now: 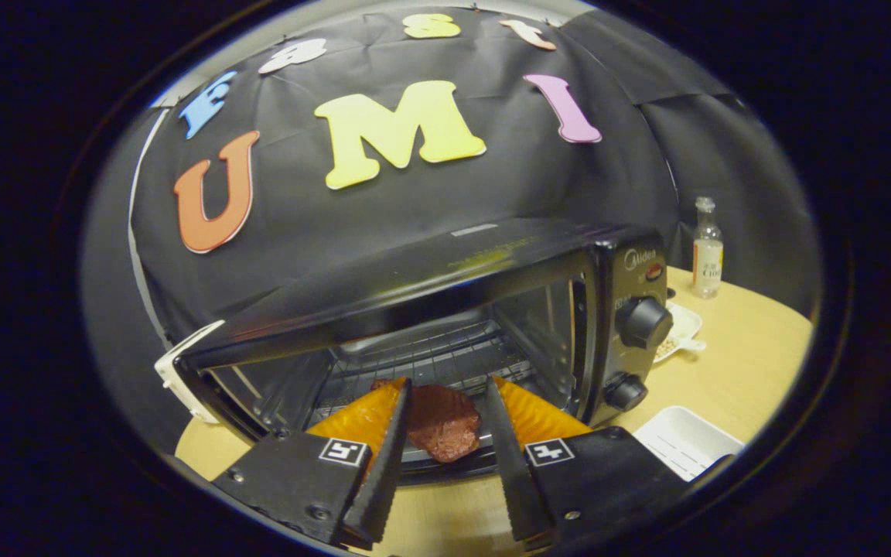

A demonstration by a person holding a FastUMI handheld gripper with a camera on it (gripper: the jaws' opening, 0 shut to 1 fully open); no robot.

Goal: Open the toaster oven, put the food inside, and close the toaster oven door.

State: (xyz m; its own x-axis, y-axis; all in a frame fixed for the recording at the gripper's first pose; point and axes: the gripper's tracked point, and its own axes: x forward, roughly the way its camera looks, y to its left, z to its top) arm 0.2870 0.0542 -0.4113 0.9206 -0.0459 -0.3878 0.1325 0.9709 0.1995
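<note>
A black toaster oven [445, 309] stands on the wooden table [747, 363] with its door [453, 468] folded down and the wire rack [430, 356] showing inside. Two knobs [643, 323] sit on its right panel. My gripper [443, 387] is at the oven's mouth, just above the lowered door. A flat reddish-brown piece of food [442, 422] hangs between the fingers, and both fingers press on its sides. The fingertips reach the front edge of the rack.
To the right of the oven lie a small white dish [679, 331] and a white rectangular tray [685, 441]. A glass bottle [707, 247] stands farther back by the cloth wall. A white object [179, 375] sits at the oven's left corner.
</note>
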